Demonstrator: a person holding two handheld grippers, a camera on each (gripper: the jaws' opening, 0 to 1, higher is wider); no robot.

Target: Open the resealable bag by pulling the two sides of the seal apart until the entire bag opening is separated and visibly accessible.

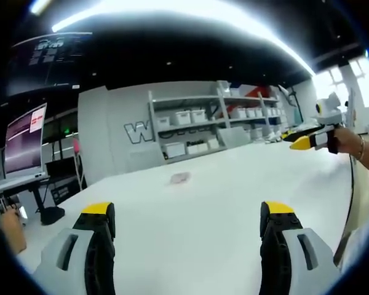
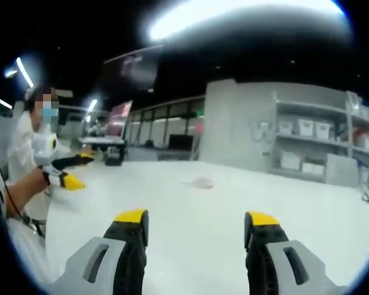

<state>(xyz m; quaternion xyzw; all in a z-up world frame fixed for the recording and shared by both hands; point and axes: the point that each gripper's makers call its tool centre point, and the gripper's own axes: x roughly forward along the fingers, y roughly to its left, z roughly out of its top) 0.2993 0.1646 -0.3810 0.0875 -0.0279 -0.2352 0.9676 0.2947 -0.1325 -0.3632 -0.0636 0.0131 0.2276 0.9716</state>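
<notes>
A small clear resealable bag [image 1: 180, 178] lies flat on the white table [image 1: 234, 203], far out ahead of both grippers. In the left gripper view my left gripper [image 1: 187, 212] stands open above the table, nothing between its yellow-tipped jaws. My right gripper [image 1: 298, 139] comes in from the right, held in a hand, well apart from the bag. In the right gripper view the bag [image 2: 201, 182] lies beyond my open right gripper [image 2: 197, 218]. The left gripper [image 2: 79, 171] shows at the left, held by a person in white, jaws apart.
Grey shelves with white bins [image 1: 190, 120] stand behind the table against a grey wall. A monitor [image 1: 24, 138] on a stand sits off the table's left edge, with another person's hand [image 1: 9, 227] near it. A far desk [image 2: 104, 141] stands behind.
</notes>
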